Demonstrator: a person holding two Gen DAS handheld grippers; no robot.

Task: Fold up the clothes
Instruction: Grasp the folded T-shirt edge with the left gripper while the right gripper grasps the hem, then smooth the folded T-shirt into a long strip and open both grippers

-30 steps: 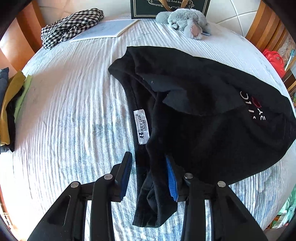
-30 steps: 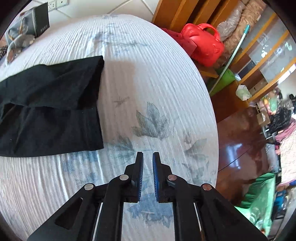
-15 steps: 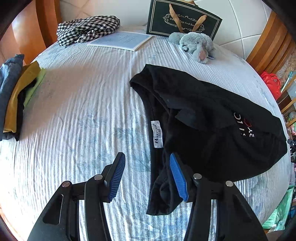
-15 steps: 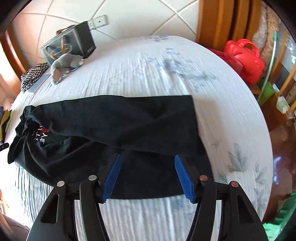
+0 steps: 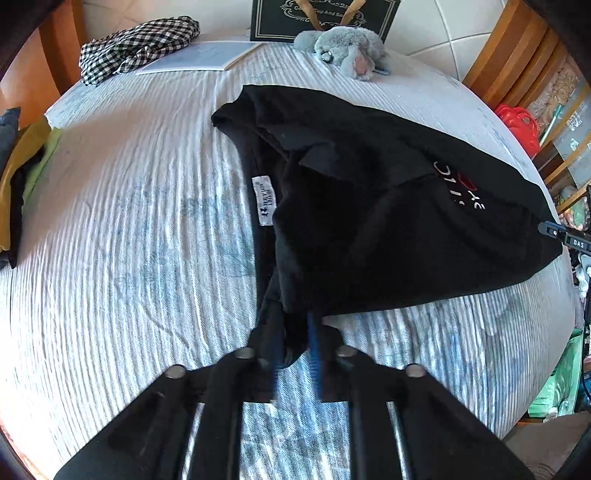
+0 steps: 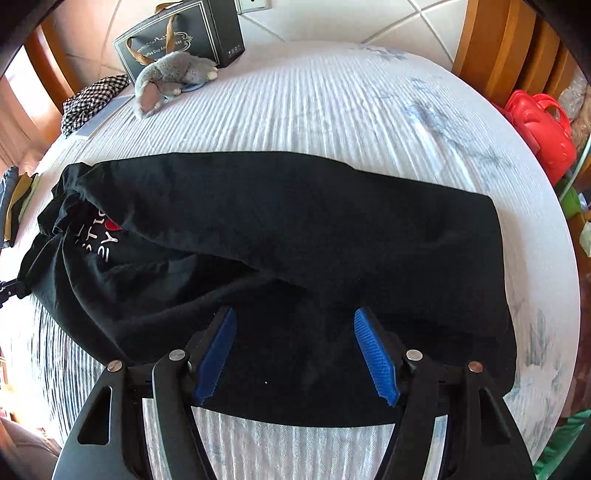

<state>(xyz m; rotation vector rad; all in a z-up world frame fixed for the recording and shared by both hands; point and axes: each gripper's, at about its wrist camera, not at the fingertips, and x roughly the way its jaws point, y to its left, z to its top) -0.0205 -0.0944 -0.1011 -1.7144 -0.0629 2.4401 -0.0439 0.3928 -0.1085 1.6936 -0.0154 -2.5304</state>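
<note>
A black T-shirt point(image 5: 388, 206) with white and red lettering lies partly folded on a white bedspread point(image 5: 129, 240); its white neck label point(image 5: 264, 201) faces up. My left gripper point(image 5: 295, 350) is shut on the shirt's near sleeve end, with black cloth bunched between the blue pads. In the right wrist view the same shirt point(image 6: 295, 229) stretches across the bed. My right gripper point(image 6: 295, 350) is open, its blue pads over the shirt's near hem, holding nothing.
A grey plush toy point(image 5: 347, 48), a dark gift bag point(image 5: 325, 14), a paper sheet point(image 5: 199, 55) and a checked cloth point(image 5: 136, 44) lie at the far end. Folded clothes point(image 5: 18, 177) are stacked at the left edge. A red bag point(image 6: 539, 125) sits beside the bed.
My left gripper has closed on the shirt's sleeve end. My right gripper has opened and swung from the bare bedspread to over the shirt's hem.
</note>
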